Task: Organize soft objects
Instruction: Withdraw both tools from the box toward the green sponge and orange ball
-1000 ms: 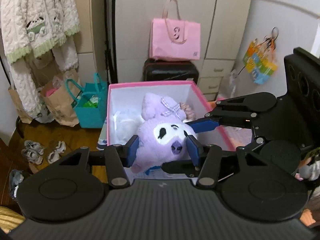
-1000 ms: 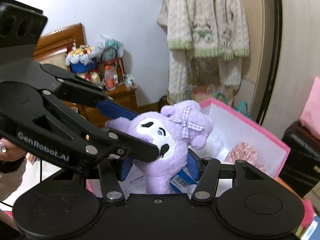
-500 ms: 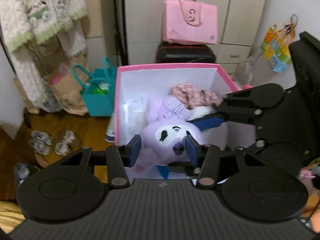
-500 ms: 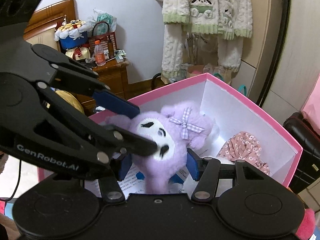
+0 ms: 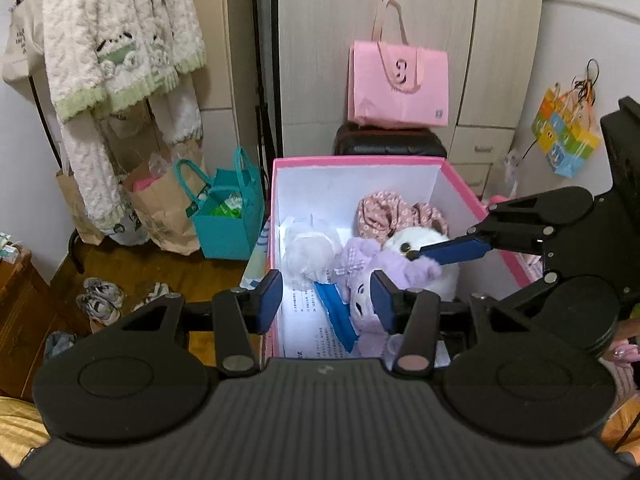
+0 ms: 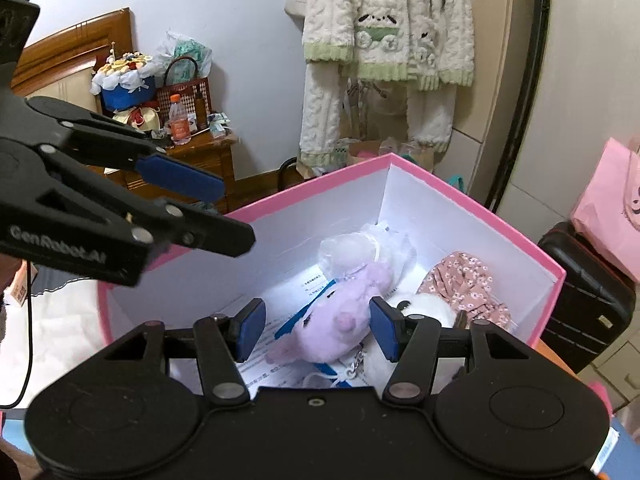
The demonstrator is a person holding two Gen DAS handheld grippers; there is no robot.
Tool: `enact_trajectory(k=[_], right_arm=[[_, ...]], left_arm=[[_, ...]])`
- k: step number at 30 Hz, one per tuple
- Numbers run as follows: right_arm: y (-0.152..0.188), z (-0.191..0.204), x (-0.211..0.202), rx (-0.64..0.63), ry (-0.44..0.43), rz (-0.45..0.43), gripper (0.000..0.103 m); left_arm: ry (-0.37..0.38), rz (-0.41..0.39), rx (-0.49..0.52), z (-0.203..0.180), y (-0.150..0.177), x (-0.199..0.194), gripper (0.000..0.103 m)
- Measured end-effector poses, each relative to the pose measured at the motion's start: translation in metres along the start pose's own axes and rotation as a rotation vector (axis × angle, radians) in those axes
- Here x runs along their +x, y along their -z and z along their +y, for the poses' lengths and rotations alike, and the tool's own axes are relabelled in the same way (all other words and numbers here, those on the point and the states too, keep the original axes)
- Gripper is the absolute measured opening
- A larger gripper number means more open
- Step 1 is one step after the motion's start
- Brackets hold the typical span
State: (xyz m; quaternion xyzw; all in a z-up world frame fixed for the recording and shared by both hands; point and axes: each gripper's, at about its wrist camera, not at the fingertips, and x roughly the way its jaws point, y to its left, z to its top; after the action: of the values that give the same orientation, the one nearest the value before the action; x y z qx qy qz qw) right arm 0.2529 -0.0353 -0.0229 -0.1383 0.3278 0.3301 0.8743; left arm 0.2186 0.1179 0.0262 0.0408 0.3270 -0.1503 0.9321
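Nearest in the left wrist view, the left gripper (image 5: 328, 300) stands with its blue pads (image 5: 269, 300) parted and nothing pinched between them. In the right wrist view it juts in from the upper left over the box rim, and its jaws are bare there too. At the bottom centre of the right wrist view, the right gripper (image 6: 318, 328) has its pads set about half apart on either side of the purple plush (image 6: 336, 320). Its right pad is up against the fur, but white shows between the left pad and the toy, so I cannot tell whether it is actually gripping. The purple plush lies low inside the pink box (image 5: 360, 160), on a printed sheet (image 5: 312, 328) at the near end. A white plush (image 5: 416, 240) is just beside it on the right, and a filmy white bundle (image 5: 308, 252) lies to its left. A pink floral cloth (image 5: 384, 212) is bunched deeper in, toward the back wall. Beyond the box at upper centre, a pink bag (image 5: 396, 84) sits on a black suitcase (image 5: 390, 142). A teal bag (image 5: 228, 220) stands left of the box, and fleece garments (image 5: 120, 40) hang at the upper left.
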Motion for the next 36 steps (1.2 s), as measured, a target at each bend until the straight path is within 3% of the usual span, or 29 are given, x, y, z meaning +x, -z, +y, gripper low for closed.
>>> enact_trajectory(k=[10, 15, 22, 36], right_arm=[[0.010, 0.019, -0.041, -0.038, 0.058, -0.005, 0.063], [0.023, 0.019, -0.072, -0.017, 0.071, -0.025, 0.063], [0.050, 0.012, -0.134, 0.042, 0.071, -0.081, 0.063], [0.103, -0.025, -0.200, 0.137, 0.145, -0.136, 0.064]], left_arm=[[-0.002, -0.057, 0.036, -0.013, 0.009, -0.044, 0.051], [-0.016, -0.092, 0.111, -0.032, 0.016, -0.068, 0.051], [0.062, -0.115, 0.163, -0.066, 0.020, -0.095, 0.051], [0.152, -0.053, 0.247, -0.145, 0.028, -0.084, 0.051]])
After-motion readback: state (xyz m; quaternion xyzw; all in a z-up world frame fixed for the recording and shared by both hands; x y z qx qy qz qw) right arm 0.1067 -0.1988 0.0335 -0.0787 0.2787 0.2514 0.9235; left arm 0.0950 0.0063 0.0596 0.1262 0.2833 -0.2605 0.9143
